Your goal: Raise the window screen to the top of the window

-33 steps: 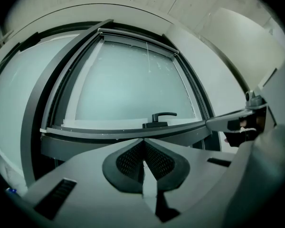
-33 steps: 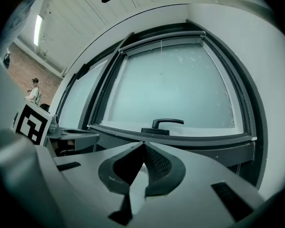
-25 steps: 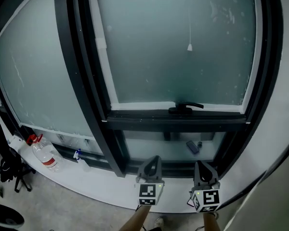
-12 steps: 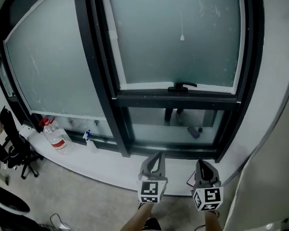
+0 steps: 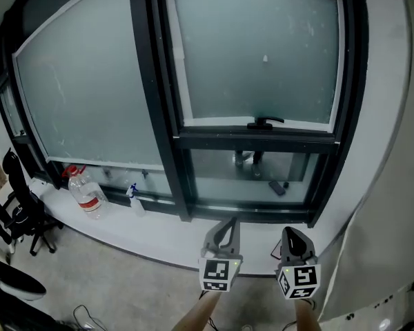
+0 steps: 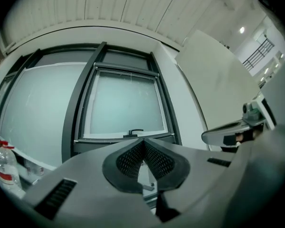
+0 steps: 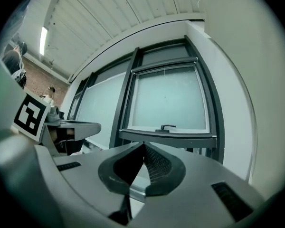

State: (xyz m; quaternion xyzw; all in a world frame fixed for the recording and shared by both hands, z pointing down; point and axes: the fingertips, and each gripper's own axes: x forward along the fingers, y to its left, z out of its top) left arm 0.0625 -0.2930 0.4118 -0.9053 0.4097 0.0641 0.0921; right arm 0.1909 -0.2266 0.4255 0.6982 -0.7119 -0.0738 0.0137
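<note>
The dark-framed window point(image 5: 262, 138) stands ahead, its upper sash covered by a pale screen point(image 5: 259, 74). A thin cord with a white bead point(image 5: 265, 58) hangs in front of the screen. A black handle point(image 5: 265, 123) sits on the sash's lower rail, also seen in the left gripper view point(image 6: 134, 133) and the right gripper view point(image 7: 167, 127). My left gripper point(image 5: 228, 221) point(image 6: 143, 140) and right gripper point(image 5: 288, 231) point(image 7: 143, 145) hang side by side, well short of the window, below the sill. Both are shut and hold nothing.
A white sill point(image 5: 159, 234) runs below the glass. A water bottle with a red cap point(image 5: 85, 192) and a small spray bottle point(image 5: 135, 200) stand on it at the left. A small dark object point(image 5: 277, 187) lies behind the lower pane. A black chair point(image 5: 17, 216) stands far left, a white wall point(image 5: 393, 150) at the right.
Both grippers and the head have drawn back from the window, which now looks smaller and farther off. More of the floor and the sill shows. The jaws stay shut.
</note>
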